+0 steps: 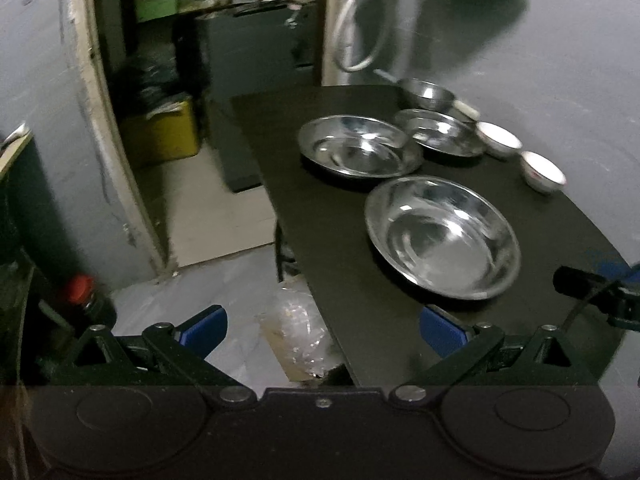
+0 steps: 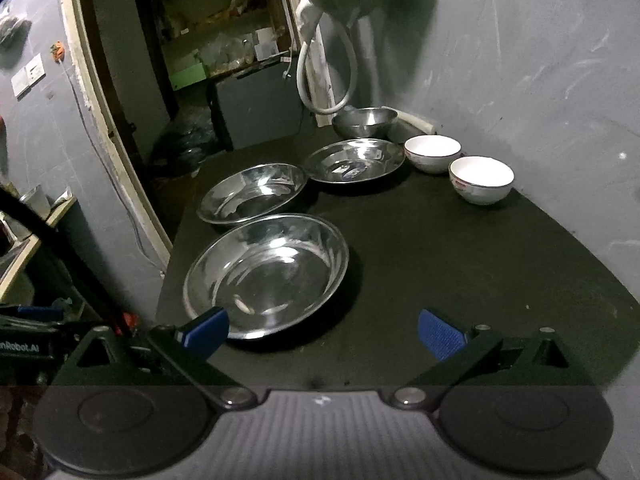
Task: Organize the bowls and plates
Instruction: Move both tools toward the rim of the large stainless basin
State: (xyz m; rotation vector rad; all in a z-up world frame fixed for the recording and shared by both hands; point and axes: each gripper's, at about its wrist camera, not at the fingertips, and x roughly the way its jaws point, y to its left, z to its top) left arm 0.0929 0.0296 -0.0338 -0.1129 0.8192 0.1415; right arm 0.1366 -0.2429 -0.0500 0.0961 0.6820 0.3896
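Hovering at near end of black table [image 2: 460, 260], right gripper [image 2: 323, 330] spread wide, nothing between blue pads [image 2: 438, 334]; left pad overlapping near rim of closest steel plate [image 2: 266, 276] in view, contact or not: can't tell. Left gripper [image 1: 323, 330] also gaping wide & empty, set off table's left edge, one pad over floor, other over tabletop corner.

Task items all on table: 3 steel plates in a rough row going away — closest, middle plate [image 2: 252, 194], far plate [image 2: 356, 160] — rims of neighbours very close or touching, hard to say which. Steel bowl [image 2: 365, 121] at back near wall. 2 white bowls [image 2: 432, 153] & [image 2: 481, 179] on right side, just beside each other, upright, apart from plates.

Left wrist view blurred w/ motion; same plates [image 1: 442, 236] readable but edges smeared. White object behind steel bowl partly hidden, unidentifiable. Hose loop [image 2: 326, 76] on wall, top end lost behind a hanging bag. Doorway [image 2: 192, 80] dark; shelf contents indistinct. Clear plastic bag [image 1: 300, 320] on floor below table edge, partly cut off by table. Red-capped thing [image 1: 80, 290] at lower left mostly hidden behind gripper frame. Black part of other rig poking in at right edge of left view, cut off.
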